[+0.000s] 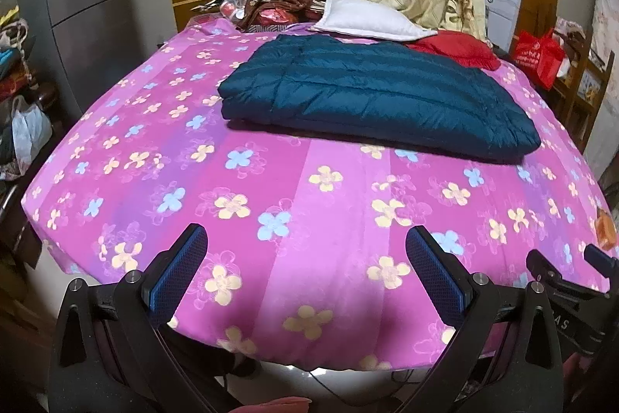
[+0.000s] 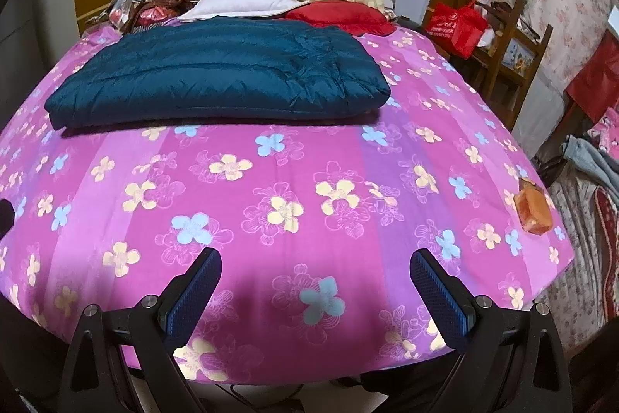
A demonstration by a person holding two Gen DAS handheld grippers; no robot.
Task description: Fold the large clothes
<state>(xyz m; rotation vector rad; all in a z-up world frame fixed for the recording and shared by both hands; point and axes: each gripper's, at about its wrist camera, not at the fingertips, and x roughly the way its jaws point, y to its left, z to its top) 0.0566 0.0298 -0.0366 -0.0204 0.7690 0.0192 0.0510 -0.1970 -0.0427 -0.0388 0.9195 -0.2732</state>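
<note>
Now, left wrist view: left tongs (image 1: 305,250) spread wide, empty, over the bed's (image 1: 294,165) near edge; the folded teal down jacket (image 1: 371,95) lies beyond them, toward the white pillow (image 1: 367,18). Right wrist view: right tongs (image 2: 315,273) gape empty too, jacket (image 2: 216,72) far-left of them, orange pouch (image 2: 534,211) off right.

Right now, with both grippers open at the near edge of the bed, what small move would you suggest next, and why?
Probably hold back and do nothing more to it: the teal jacket already lies folded flat on the flowered bedsheet, and the left gripper and right gripper are open, empty and well short of it.
</note>
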